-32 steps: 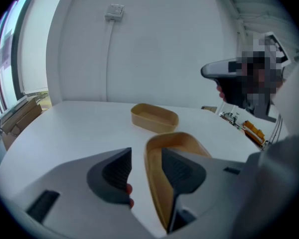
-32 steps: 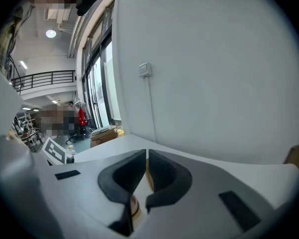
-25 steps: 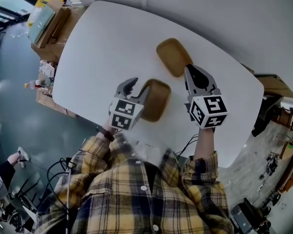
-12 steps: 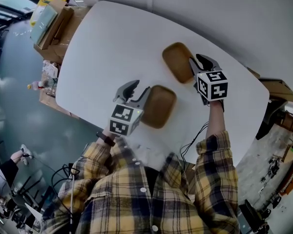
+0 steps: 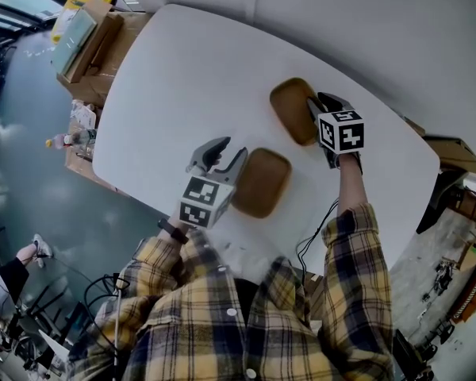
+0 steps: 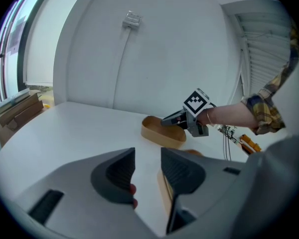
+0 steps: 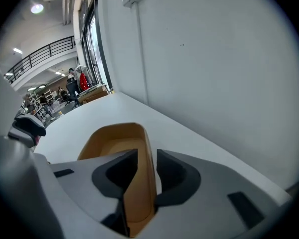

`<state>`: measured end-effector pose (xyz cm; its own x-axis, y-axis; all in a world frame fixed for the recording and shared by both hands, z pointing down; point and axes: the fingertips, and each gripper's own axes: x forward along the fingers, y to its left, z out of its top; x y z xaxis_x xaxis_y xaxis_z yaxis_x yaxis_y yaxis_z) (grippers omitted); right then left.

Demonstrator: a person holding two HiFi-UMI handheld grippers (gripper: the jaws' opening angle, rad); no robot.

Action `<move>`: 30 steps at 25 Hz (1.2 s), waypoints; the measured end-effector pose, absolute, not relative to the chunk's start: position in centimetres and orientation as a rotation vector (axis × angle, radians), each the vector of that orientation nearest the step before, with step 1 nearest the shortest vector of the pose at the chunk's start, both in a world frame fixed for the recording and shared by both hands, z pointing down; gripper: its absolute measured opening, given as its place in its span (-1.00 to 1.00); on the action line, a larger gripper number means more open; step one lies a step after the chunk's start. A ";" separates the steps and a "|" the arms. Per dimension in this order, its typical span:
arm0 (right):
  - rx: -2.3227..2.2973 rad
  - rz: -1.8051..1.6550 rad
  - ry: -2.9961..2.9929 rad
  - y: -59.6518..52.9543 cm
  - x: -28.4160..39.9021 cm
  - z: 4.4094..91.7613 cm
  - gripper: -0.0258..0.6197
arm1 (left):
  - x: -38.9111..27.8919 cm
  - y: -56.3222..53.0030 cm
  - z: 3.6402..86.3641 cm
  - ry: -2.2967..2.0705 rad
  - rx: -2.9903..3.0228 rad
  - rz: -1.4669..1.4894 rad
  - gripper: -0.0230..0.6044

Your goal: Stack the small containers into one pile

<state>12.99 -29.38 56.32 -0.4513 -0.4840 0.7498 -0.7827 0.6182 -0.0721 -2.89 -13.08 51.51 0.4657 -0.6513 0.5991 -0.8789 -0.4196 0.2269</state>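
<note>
Straddling a side wall of the far container (image 5: 290, 111), the right gripper (image 5: 316, 108) has its jaws well apart. They have just been opening, and the wall stands between them, not yet pinched. The left gripper (image 5: 224, 155) is slightly parted and holds nothing, just beside the near container (image 5: 262, 182). Both containers sit apart on the table (image 5: 182, 78), and neither is nested. Assessment: no stacking is done. One container has yet to be gripped, lifted and set into the other.
</note>
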 end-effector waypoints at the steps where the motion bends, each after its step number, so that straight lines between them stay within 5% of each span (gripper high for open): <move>1: 0.991 0.539 -2.122 -29.4 13.0 56.5 -0.55 | -2.9 -13.1 51.4 -1.269 2.204 0.580 -0.39; 8: 1.016 0.515 -2.099 -29.2 13.2 56.4 -0.83 | -2.8 -12.8 51.6 -1.241 2.217 0.586 -0.40; 30: 1.314 0.738 -2.232 -20.5 12.7 45.9 -0.86 | -2.8 -13.2 48.7 -1.255 2.318 0.521 -0.42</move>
<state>12.68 -20.52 45.91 -0.4482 -0.6501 0.6135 -0.8877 0.4044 -0.2200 -2.80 -13.23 48.72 0.5146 -0.6796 0.5228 -0.8500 -0.4843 0.2072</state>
